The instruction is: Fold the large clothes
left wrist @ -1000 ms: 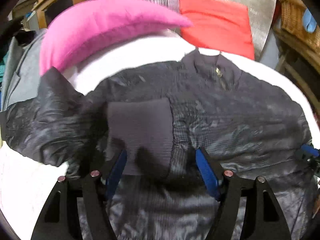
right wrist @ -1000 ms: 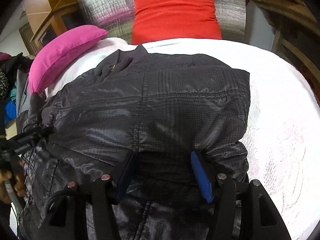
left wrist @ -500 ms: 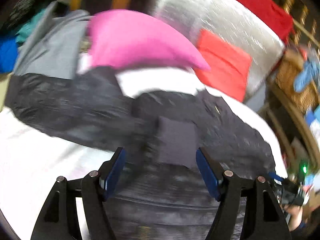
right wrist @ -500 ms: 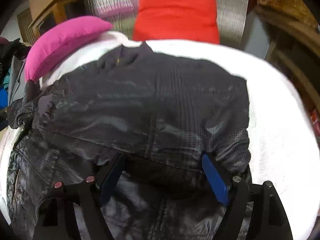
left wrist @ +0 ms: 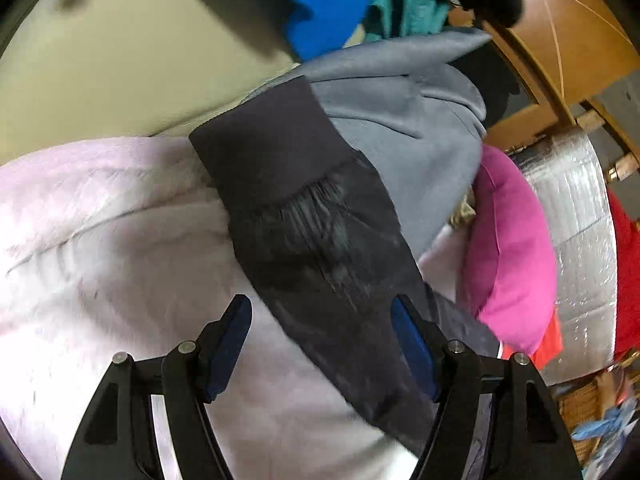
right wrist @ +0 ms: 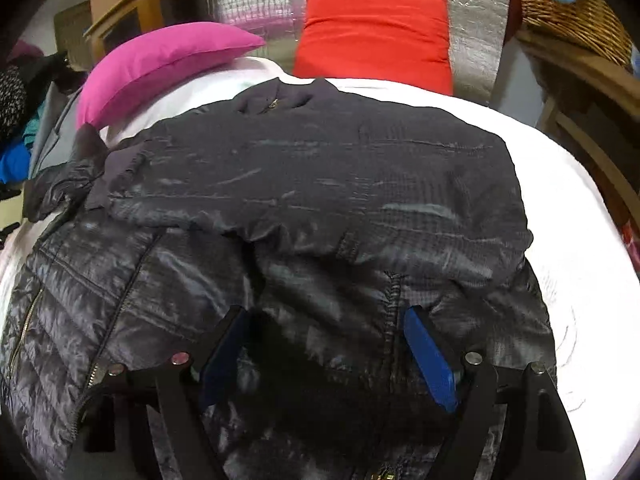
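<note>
The dark quilted jacket [right wrist: 320, 200] lay spread across the white bed [right wrist: 580, 280], collar toward the red cushion [right wrist: 376, 36] at the head edge. One sleeve [left wrist: 312, 220] stretched toward the bed's side edge, its knit cuff [left wrist: 268, 140] against a grey garment [left wrist: 400, 120] (the view was blurred). The left hand-held gripper [left wrist: 320, 340] stood wide over that sleeve, its pads not pressing it. The right hand-held gripper [right wrist: 332, 352] was spread wide above the jacket's lower part, gripping nothing. A pink pillow [right wrist: 160, 68] sat at the head corner.
</note>
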`<state>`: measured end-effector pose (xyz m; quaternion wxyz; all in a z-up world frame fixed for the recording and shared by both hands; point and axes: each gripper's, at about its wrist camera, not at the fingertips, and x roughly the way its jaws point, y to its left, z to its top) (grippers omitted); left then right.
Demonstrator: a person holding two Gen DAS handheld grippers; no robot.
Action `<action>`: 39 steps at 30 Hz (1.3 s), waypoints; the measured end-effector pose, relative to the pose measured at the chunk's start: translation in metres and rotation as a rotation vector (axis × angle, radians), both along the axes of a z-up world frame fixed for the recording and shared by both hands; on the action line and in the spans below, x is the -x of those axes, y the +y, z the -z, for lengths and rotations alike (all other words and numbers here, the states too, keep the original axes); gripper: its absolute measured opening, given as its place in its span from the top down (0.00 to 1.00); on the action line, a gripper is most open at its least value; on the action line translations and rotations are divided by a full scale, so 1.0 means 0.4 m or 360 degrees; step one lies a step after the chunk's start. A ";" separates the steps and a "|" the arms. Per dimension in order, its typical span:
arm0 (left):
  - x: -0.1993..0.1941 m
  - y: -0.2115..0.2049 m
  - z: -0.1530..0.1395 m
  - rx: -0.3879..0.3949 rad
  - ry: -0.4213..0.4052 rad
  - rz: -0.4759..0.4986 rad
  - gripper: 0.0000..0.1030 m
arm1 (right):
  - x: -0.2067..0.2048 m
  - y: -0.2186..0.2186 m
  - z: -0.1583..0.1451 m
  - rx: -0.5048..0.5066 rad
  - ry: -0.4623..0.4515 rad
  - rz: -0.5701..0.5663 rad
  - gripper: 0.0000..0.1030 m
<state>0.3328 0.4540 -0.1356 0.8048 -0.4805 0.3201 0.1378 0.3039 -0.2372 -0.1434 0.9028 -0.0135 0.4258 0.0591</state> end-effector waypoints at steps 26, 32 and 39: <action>-0.065 0.026 0.006 -0.0162 0.0162 -0.0013 0.95 | -0.011 0.007 0.018 -0.0002 -0.0007 -0.0006 0.14; -0.046 -0.087 -0.207 -0.0596 0.0017 0.0098 0.96 | -0.010 0.005 0.018 -0.0019 -0.0009 -0.0007 0.13; -0.027 -0.339 -0.499 -0.0978 -0.0288 0.0334 0.96 | -0.009 -0.003 0.016 -0.0069 -0.0012 -0.0013 0.13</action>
